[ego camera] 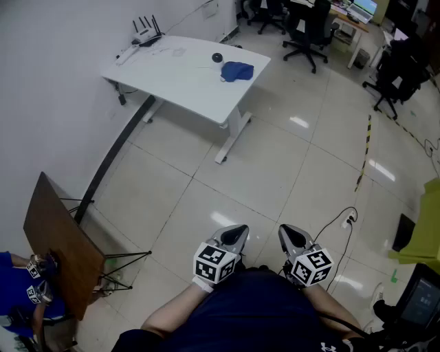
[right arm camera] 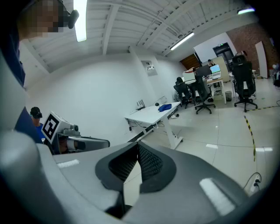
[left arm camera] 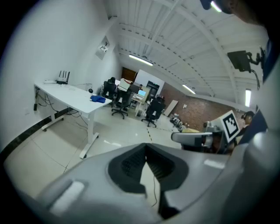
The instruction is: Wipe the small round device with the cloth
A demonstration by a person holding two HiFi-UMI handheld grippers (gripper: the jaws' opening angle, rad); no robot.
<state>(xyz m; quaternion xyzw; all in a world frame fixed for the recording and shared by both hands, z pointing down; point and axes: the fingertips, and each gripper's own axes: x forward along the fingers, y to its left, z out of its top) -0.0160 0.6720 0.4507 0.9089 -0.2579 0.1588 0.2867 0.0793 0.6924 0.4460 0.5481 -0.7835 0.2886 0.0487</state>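
White table (ego camera: 165,79) stands by the wall across a tiled floor (ego camera: 275,165), carrying the small round device (ego camera: 217,58) with the blue cloth (ego camera: 237,70) just beside it. Left gripper (ego camera: 236,232) and right gripper (ego camera: 290,234) sit side by side near the person's body, well apart from the table, both clenched and empty.

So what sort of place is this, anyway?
Most likely an open-plan office or lab workspace: a white desk with a router by the wall, black swivel chairs at computer desks further back, and a glossy tiled floor marked with yellow-black tape.
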